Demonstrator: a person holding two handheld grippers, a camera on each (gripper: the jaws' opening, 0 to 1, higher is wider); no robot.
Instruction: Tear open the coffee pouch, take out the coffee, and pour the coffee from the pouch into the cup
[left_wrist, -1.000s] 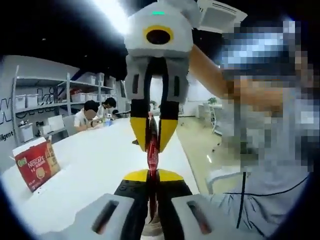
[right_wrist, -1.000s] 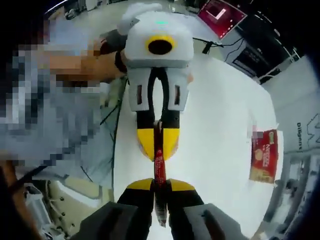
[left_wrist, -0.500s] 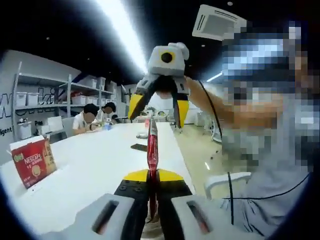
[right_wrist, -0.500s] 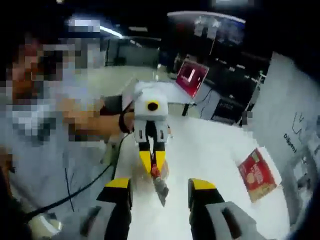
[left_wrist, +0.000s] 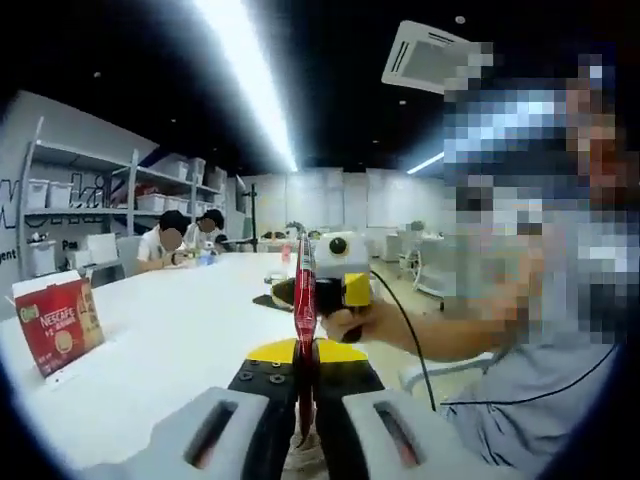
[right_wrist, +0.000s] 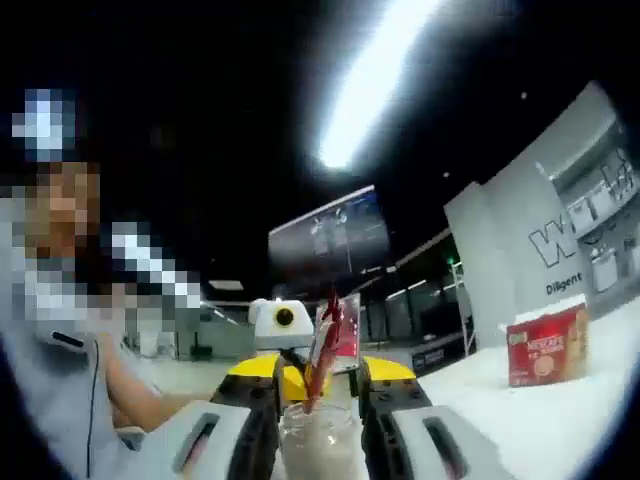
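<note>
A slim red coffee pouch (left_wrist: 305, 290) stands upright in my left gripper (left_wrist: 305, 350), whose jaws are shut on its lower part. Beyond it my right gripper (left_wrist: 330, 290) sits low over the white table (left_wrist: 180, 340), a hand behind it. In the right gripper view a clear cup (right_wrist: 320, 440) sits between the jaws of the right gripper (right_wrist: 320, 372), which press against both its sides. Just above the cup's rim hangs the pouch (right_wrist: 322, 350), tilted, its top looking torn. The left gripper (right_wrist: 292, 378) holds it from behind.
A red Nescafe box (left_wrist: 55, 325) stands on the table at the left; it is the red box (right_wrist: 545, 345) at the right in the right gripper view. A dark flat object (left_wrist: 272, 297) lies farther along. Seated people (left_wrist: 185, 235) and shelves (left_wrist: 100, 190) are at the back.
The right gripper let go of the pouch's top, swung away and came down to table level, and its jaws narrowed onto the cup. The left gripper kept the pouch.
</note>
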